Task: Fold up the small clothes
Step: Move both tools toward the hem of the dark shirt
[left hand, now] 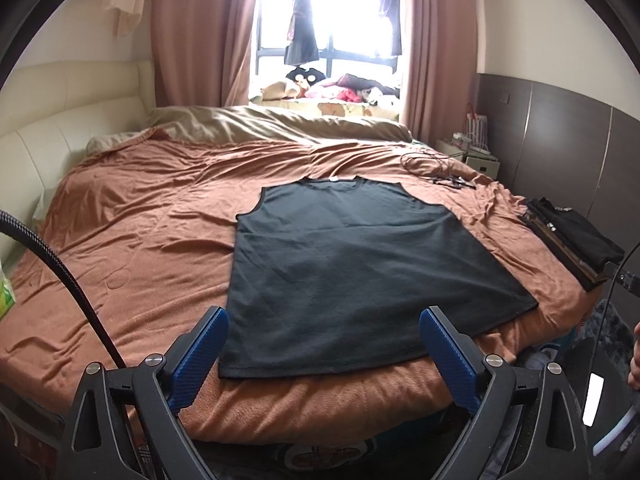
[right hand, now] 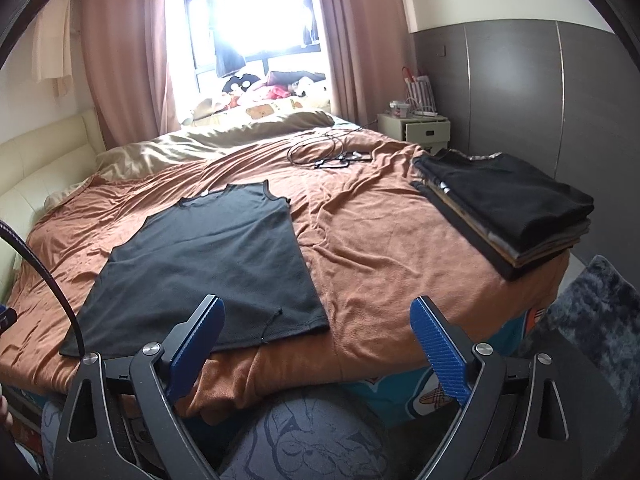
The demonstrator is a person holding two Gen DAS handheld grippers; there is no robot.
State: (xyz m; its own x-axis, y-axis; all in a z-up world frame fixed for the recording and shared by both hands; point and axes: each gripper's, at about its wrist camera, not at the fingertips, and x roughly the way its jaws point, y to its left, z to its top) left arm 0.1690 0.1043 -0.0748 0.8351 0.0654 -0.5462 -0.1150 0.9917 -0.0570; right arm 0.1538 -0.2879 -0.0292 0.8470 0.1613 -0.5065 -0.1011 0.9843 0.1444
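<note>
A dark sleeveless top [left hand: 352,268] lies spread flat on the orange bedcover [left hand: 140,232], neck toward the window and hem at the near edge. In the right wrist view the same top [right hand: 208,264] sits left of centre. My left gripper [left hand: 324,320] hovers open above the hem, its blue pads [left hand: 204,344] spread wide with nothing between them. My right gripper [right hand: 318,312] is also open and holds nothing, to the right of the top's lower right corner, over the bed's near edge.
A stack of folded dark clothes [right hand: 508,208] rests at the bed's right edge. Coiled cables [right hand: 328,152] lie further back. A bedside cabinet [right hand: 416,128] stands by the grey wall. A beige duvet [left hand: 280,124] and a headboard [left hand: 60,120] lie beyond.
</note>
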